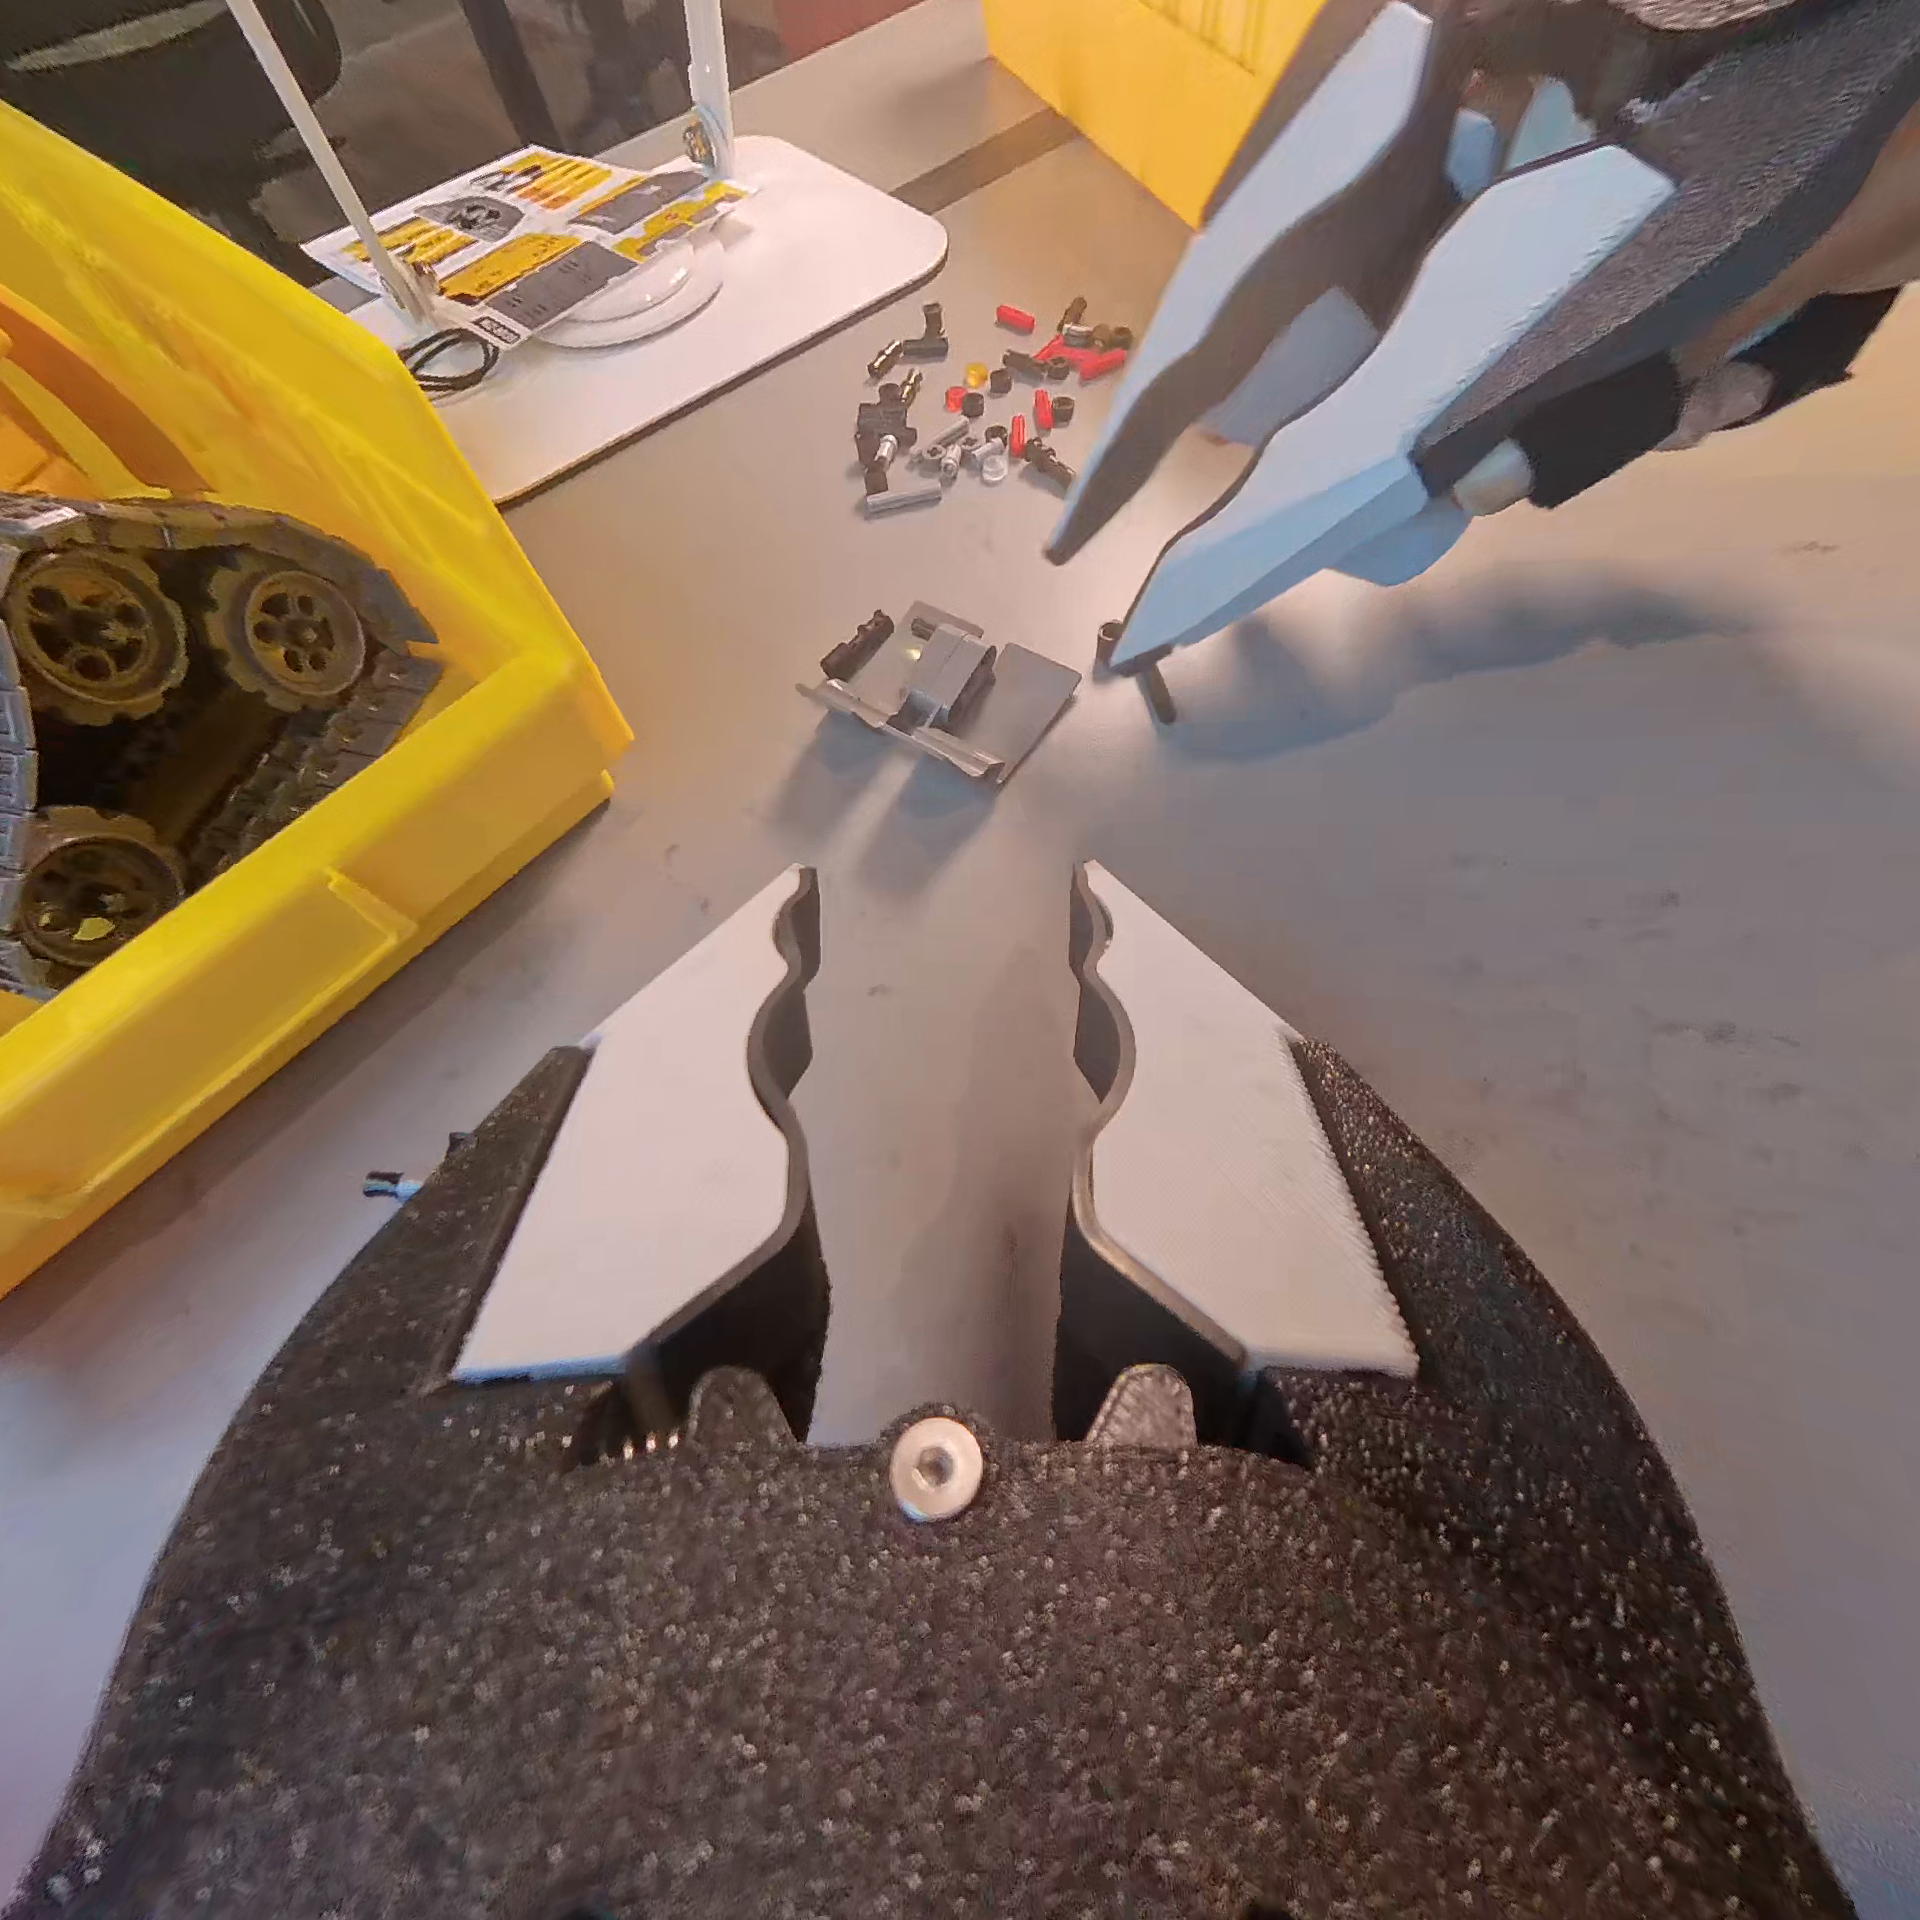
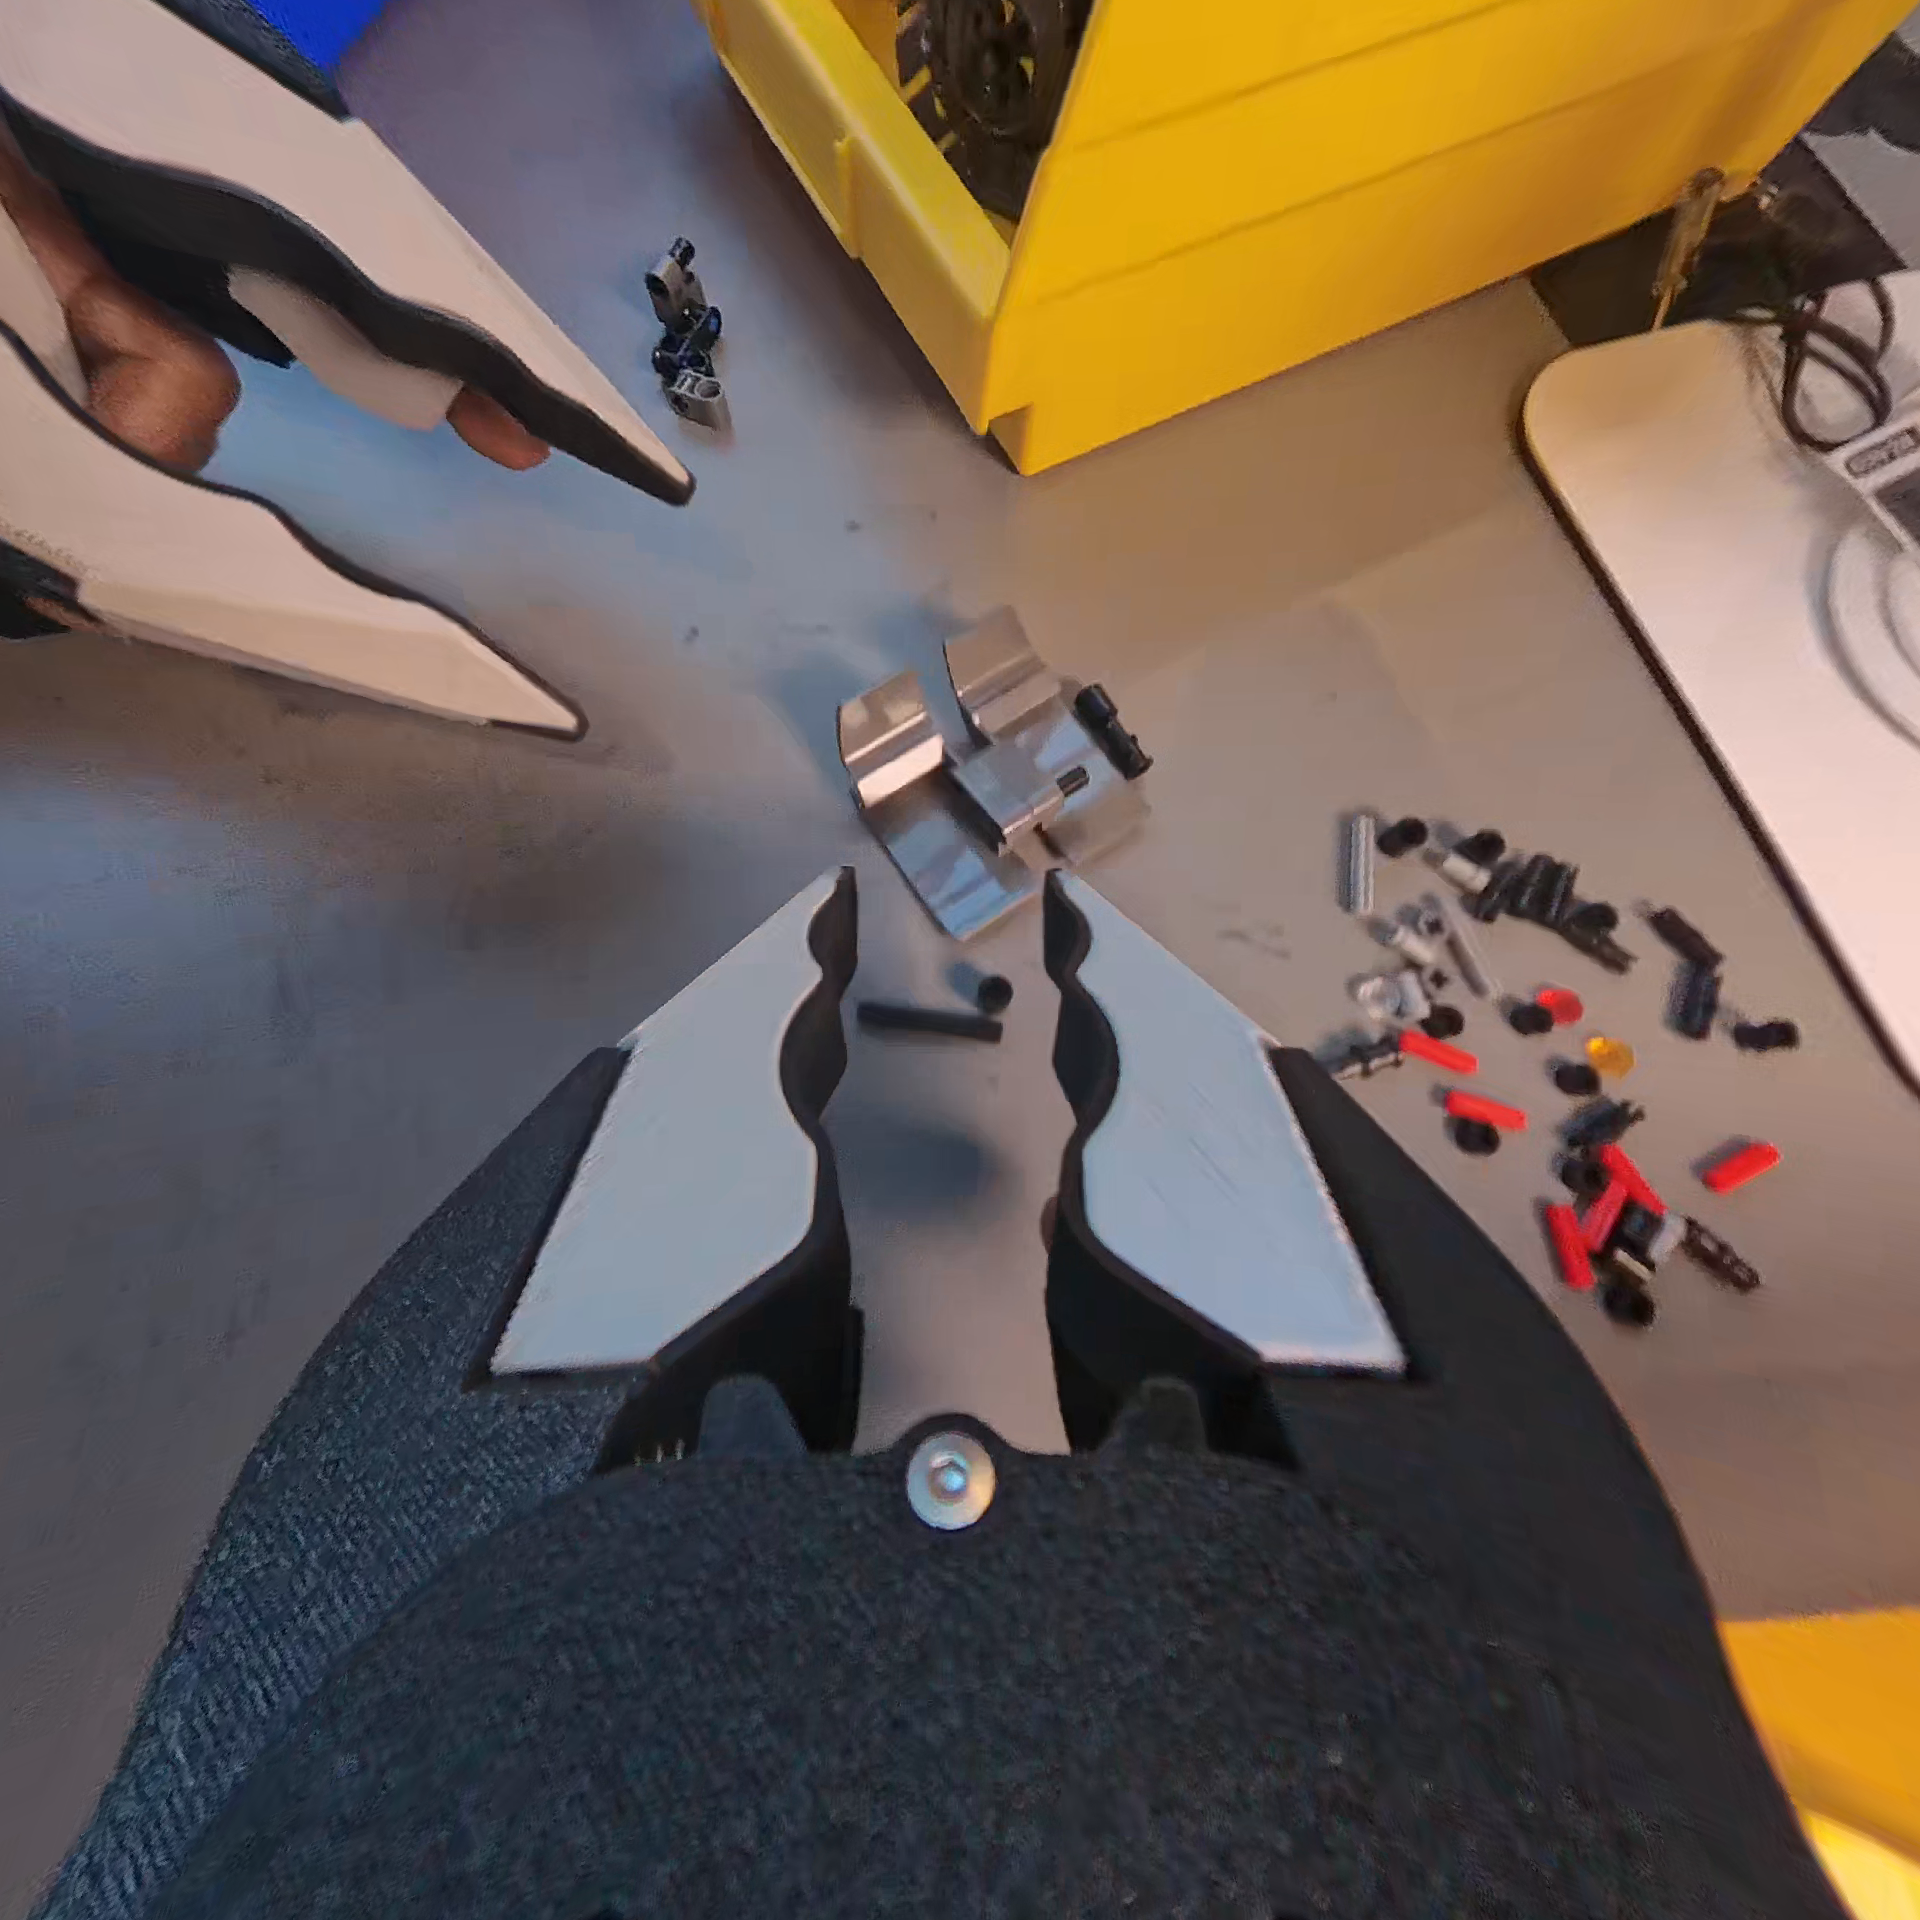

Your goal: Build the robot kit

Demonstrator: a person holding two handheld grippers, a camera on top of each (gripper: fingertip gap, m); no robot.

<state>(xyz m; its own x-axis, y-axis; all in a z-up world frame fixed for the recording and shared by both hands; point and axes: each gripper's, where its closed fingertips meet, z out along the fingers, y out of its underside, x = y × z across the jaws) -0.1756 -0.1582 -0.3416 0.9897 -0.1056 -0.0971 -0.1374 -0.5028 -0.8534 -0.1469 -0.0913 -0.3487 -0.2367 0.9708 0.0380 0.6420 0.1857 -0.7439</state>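
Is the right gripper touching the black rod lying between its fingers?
Apart. The right wrist view shows bare table on both sides of the black rod, between the right gripper fingers.

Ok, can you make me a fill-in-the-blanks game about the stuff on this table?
1. The bin with the tracked wheels inside is coloured ____.
2. Both the left gripper and the right gripper have jaws that are ____, holding nothing.
3. The black rod lies between the tips of the ____ gripper.
4. Besides black and grey, the scattered small parts include many coloured ____.

Missing words: yellow; open; right; red
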